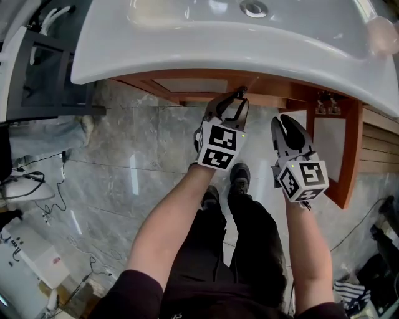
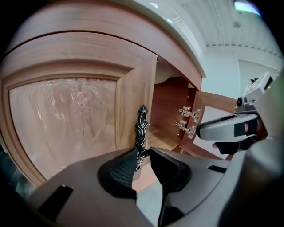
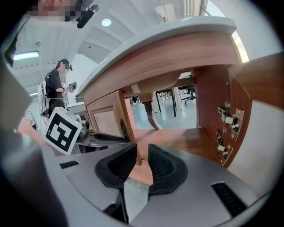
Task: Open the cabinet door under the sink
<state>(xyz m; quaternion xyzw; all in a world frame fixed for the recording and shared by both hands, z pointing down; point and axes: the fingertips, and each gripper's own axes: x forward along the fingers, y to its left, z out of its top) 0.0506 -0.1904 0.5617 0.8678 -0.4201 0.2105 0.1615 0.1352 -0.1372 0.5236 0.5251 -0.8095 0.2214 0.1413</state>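
Cabinet (image 1: 353,149) of reddish wood sits under a white sink (image 1: 187,43), whose basin has a round metal drain (image 1: 254,8) at its far end. The right door (image 1: 329,146) is swung wide towards the near side, its pale inner face showing and two metal hinges (image 3: 225,119) fixed to the side wall. Inside, the right gripper view shows a bare wooden floor (image 3: 177,139) and a pale drain hose (image 3: 151,116) coming down from the basin. The left door (image 2: 133,104), with a frosted panel (image 2: 66,124) set in its frame, stands slightly ajar, its free edge just clear of the opening. An ornate dark metal handle (image 2: 142,126) runs upright along that edge.

The left gripper (image 1: 237,97) (image 2: 143,162) reaches forward and up to the handle. Its jaws are drawn in around the handle's lower end, which sits between the two pads. They seem to pinch it, though the exact contact is hard to make out. The left forearm (image 1: 168,224) stretches straight out from the body.

The right gripper (image 1: 282,121) (image 3: 141,163) hangs just to the right of the left one, near the open right door and apart from it. It points into the cabinet opening. Its jaws are almost together, with only a narrow slit between the ribbed pads and nothing held. The person's legs and dark shoes (image 1: 240,174) stand on grey marble floor (image 1: 124,156) below both tools.
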